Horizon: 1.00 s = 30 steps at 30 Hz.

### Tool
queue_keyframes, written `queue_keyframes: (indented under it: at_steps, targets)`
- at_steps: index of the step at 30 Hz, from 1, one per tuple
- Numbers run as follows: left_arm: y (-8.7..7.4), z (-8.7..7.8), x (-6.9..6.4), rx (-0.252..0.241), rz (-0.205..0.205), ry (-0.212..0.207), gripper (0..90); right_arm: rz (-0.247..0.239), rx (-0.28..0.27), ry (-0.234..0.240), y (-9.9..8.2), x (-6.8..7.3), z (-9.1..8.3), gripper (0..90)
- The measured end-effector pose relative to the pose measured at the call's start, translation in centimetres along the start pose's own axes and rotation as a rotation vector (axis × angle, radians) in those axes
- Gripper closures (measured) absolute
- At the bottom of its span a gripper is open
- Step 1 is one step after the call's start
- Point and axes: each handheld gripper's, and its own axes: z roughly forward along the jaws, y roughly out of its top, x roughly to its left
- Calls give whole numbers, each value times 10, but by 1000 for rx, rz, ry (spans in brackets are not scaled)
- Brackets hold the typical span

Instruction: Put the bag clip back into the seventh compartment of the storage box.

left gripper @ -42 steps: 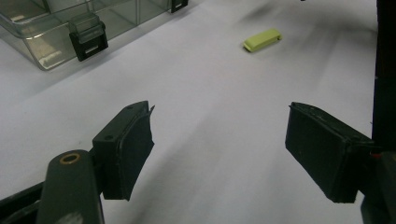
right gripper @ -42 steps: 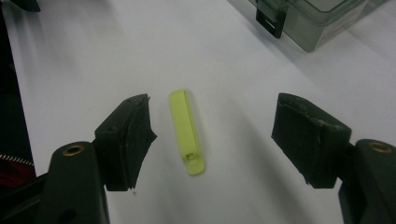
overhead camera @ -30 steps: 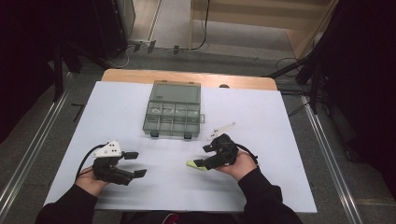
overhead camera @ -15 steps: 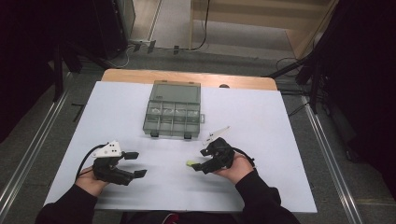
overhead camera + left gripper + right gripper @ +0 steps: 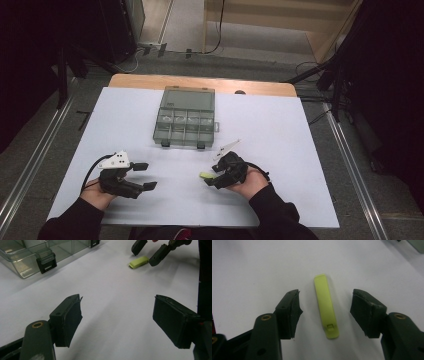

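A small flat lime-green plastic piece [image 5: 326, 305] lies on the white table sheet, between the two jaws of my right gripper [image 5: 325, 312], which stands open around it without touching. In the high view the green piece [image 5: 205, 175] pokes out left of the right gripper [image 5: 212, 176], near the table's front. My left gripper [image 5: 145, 176] rests at the front left, open and empty. The left gripper view looks along its own open jaws [image 5: 117, 322] and shows the green piece [image 5: 139, 262] and the right gripper's jaws farther off.
A clear plastic compartment box [image 5: 186, 118] with black latches sits at the table's middle back, its lid up; its corner [image 5: 30, 257] appears in the left gripper view. A small white strip [image 5: 227, 147] lies just behind the right gripper. The table's wooden far edge [image 5: 200, 82] borders the sheet.
The right gripper has shifted slightly down and left toward the front edge, staying around the green piece. The left gripper has not moved.
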Motion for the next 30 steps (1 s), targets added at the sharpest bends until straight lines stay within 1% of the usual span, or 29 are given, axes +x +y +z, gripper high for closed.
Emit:
queue_keyframes:
  at_steps: [1, 4, 10, 11, 13, 18, 20, 24, 29, 30]
  targets:
    - [0, 0, 0, 4, 2, 0, 224, -2, 4, 0, 0, 0, 1, 436]
    - [0, 0, 0, 3, 1, 0, 224, -12, 4, -20, -1, 3, 2, 458]
    - [0, 0, 0, 3, 1, 0, 224, -24, 3, -44, -2, 7, 3, 537]
    - [0, 0, 0, 3, 1, 0, 224, -35, 4, -49, -2, 7, 3, 543]
    - [0, 0, 0, 3, 3, -1, 224, -43, 3, -55, -2, 8, 3, 543]
    - [0, 0, 0, 2, 3, -1, 224, -43, -2, -69, -3, 10, 3, 575]
    - [0, 0, 0, 2, 2, -1, 224, -45, -1, -76, -3, 11, 3, 602]
    - [0, 0, 0, 1, 1, 0, 224, -56, -4, -74, -4, 10, 3, 678]
    - [0, 0, 0, 2, 2, -3, 224, -62, -5, -82, -5, 10, 3, 721]
    - [0, 0, 0, 3, 2, -2, 224, -64, -5, -87, -5, 10, 3, 745]
